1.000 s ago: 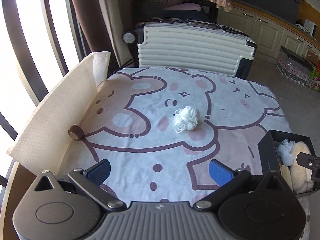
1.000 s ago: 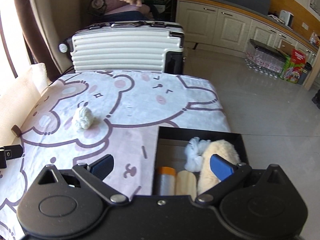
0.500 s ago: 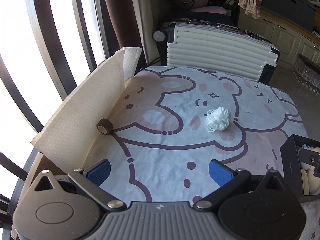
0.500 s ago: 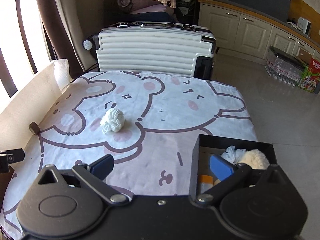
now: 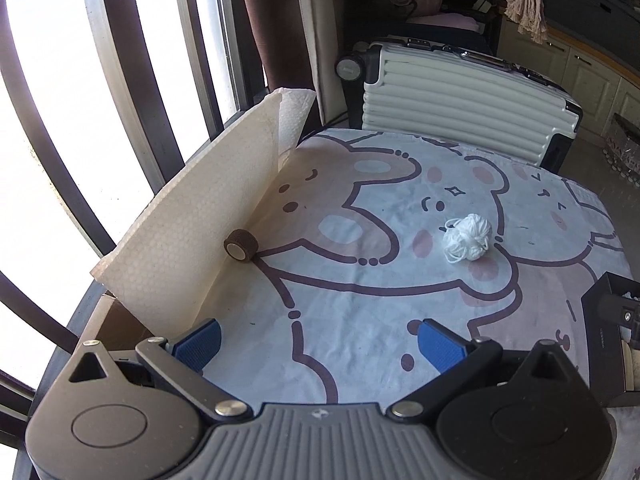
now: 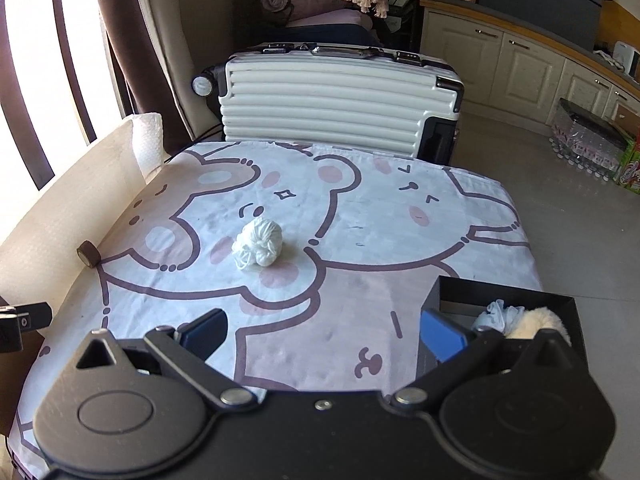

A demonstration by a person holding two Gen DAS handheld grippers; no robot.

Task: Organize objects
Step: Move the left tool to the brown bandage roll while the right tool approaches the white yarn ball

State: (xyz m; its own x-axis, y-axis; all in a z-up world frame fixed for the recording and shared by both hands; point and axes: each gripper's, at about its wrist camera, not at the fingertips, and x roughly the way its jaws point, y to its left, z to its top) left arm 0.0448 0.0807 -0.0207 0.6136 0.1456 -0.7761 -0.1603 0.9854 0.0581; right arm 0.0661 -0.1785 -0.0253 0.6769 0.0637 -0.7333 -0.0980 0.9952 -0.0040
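A white ball of yarn [image 5: 467,238] [image 6: 258,242] lies near the middle of the bear-print tablecloth [image 5: 360,312] [image 6: 360,216]. A small brown tape roll [image 5: 241,245] [image 6: 89,253] rests against the white foam sheet [image 5: 208,220] at the left edge. A black box [image 6: 504,300] [image 5: 600,320] at the front right holds a pale blue yarn ball [image 6: 498,316] and a cream fluffy item [image 6: 536,322]. My left gripper [image 5: 318,344] is open above the cloth's near edge, empty. My right gripper [image 6: 322,334] is open too, its right finger over the box's left wall.
A white ribbed suitcase [image 5: 460,92] [image 6: 340,96] stands behind the table's far edge. Window bars [image 5: 120,80] and a dark curtain [image 5: 264,20] are at the left. Cream cabinets [image 6: 532,68] and packaged goods [image 6: 592,148] on the floor are at the right.
Both views have swung left: the yarn ball and box have shifted right in the frames, and the tape roll and foam sheet now show more centrally. Both grippers stayed open.
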